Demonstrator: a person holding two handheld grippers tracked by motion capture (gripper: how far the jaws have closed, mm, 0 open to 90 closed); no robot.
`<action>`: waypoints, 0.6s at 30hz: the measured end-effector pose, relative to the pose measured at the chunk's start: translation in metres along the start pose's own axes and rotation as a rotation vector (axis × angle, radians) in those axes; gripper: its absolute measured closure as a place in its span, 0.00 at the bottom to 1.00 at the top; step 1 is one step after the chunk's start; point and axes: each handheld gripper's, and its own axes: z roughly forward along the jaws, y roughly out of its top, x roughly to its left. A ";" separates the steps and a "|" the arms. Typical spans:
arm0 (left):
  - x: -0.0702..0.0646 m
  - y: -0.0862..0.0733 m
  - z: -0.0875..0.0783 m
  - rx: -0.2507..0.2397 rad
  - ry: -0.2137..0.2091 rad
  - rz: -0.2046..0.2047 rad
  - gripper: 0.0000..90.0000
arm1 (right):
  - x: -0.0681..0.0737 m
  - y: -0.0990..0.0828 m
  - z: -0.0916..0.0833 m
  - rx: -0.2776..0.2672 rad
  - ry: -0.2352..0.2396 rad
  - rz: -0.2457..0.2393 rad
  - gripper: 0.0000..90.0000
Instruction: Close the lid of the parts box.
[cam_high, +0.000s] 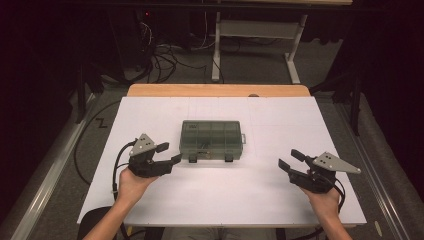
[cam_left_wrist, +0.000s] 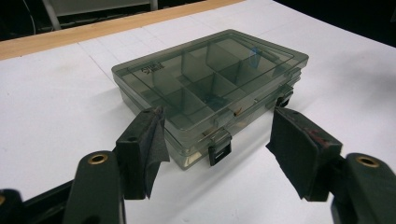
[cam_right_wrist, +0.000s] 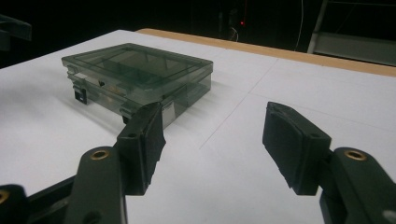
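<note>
One closed compartment box (cam_high: 211, 141), two latches. Left gripper (cam_high: 169, 153) just beside its corner, jaws spread; right gripper (cam_high: 291, 159) well apart, jaws spread, empty.

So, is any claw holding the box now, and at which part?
Nothing is held. Both the left claw and the right claw are open, apart from the box.

The raised lettering on the organiser box (cam_left_wrist: 210, 88) lid is illegible.
</note>
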 end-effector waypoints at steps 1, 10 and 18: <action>0.000 -0.001 0.000 -0.002 0.000 -0.002 0.40 | 0.000 -0.001 0.000 -0.001 0.000 -0.003 0.44; 0.003 -0.007 -0.004 -0.023 0.018 -0.015 0.40 | 0.003 -0.006 -0.001 -0.006 0.008 -0.022 0.44; 0.003 -0.013 -0.005 -0.027 0.031 -0.009 0.39 | 0.003 -0.011 -0.003 -0.009 0.008 -0.026 0.43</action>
